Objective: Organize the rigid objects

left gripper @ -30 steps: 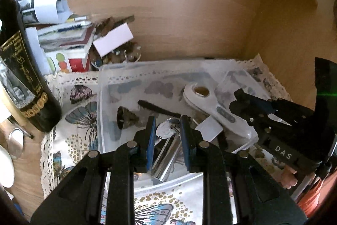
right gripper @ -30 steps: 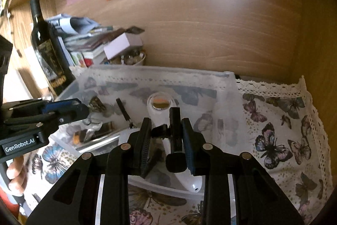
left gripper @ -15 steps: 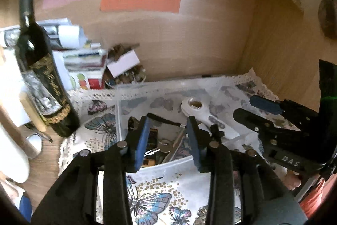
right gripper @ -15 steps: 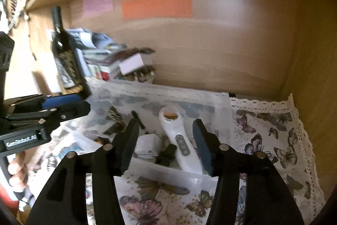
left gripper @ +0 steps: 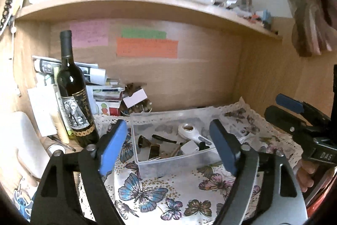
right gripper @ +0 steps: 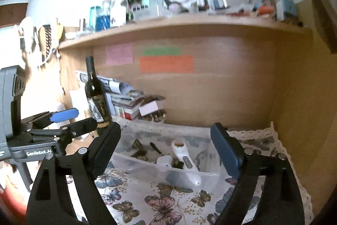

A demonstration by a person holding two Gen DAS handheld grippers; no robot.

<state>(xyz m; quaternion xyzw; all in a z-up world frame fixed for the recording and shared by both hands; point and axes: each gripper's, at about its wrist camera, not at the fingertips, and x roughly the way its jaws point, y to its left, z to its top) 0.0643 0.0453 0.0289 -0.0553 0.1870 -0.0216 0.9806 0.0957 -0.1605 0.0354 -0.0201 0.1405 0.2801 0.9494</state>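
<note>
Both tools have just let go and stand clear of the clear plastic bin point(left gripper: 168, 158). The left tool point(left gripper: 168, 147) gapes wide with nothing between its jaws, which have just been opening; the right tool point(right gripper: 166, 151) is the same. The white handheld device point(right gripper: 185, 159), small bell point(left gripper: 143, 141) and metal bits lie inside the bin on the butterfly cloth point(left gripper: 147, 193). The drop-off step looks finished; next comes finding any loose item left outside.
</note>
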